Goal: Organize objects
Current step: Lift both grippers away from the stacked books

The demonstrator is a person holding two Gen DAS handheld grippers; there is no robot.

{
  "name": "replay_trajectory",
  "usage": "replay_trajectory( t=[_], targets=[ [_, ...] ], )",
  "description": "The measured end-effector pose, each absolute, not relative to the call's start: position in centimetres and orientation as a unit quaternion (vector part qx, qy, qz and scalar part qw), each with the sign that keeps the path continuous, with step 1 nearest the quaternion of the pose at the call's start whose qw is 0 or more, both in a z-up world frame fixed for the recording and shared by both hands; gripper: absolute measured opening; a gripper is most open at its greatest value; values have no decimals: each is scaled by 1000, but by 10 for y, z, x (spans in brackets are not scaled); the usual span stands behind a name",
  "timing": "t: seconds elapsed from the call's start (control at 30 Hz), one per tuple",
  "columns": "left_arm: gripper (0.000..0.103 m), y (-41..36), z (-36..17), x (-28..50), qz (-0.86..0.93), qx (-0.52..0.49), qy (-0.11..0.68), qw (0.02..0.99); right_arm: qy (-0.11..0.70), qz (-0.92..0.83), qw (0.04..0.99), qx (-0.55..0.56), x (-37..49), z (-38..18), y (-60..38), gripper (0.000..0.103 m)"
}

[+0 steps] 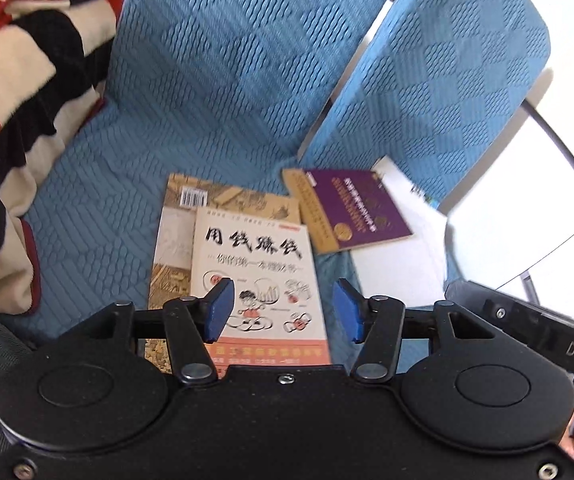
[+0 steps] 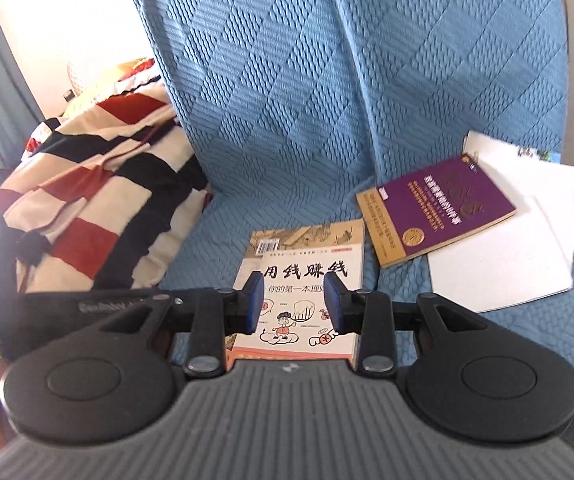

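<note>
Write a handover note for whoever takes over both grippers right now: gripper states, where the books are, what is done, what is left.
Left gripper: open, empty, above the cartoon book.
Right gripper: open, empty, above the same book.
Cartoon book lies on a tan book on the blue sofa.
Purple book lies apart to the right, askew, overlapping white papers.
Done: two books stacked.
Left: purple book and papers not yet gathered.

"用钱赚钱" on the white book (image 2: 307, 304)
</note>
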State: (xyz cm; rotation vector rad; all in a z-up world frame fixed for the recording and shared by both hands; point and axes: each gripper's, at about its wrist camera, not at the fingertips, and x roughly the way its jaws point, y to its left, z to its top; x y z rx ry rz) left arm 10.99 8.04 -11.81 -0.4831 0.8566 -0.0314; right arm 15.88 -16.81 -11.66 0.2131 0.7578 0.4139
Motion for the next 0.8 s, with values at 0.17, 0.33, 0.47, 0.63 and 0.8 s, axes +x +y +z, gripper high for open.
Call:
replay_trajectory(
  t=[0.17,0.33,0.47,0.63,0.8],
  targets=[
    [69,74,-96,98,-17,-231,395,889,357,196,908,103,145,-104,-178,37],
    [85,67,-79,90,-11,-226,382,896,347,197,913,89,134,-93,-183,37],
    [95,59,-67,85,-19,-211,372,904,345,189,916,81,128,-88,-187,37],
    [102,49,-56,81,-15,-200,361,911,344,179,918,83,122,-85,-195,37],
    [102,43,-50,79,-12,-200,359,912,340,173,921,84,118,-82,-203,52]
  ],
)
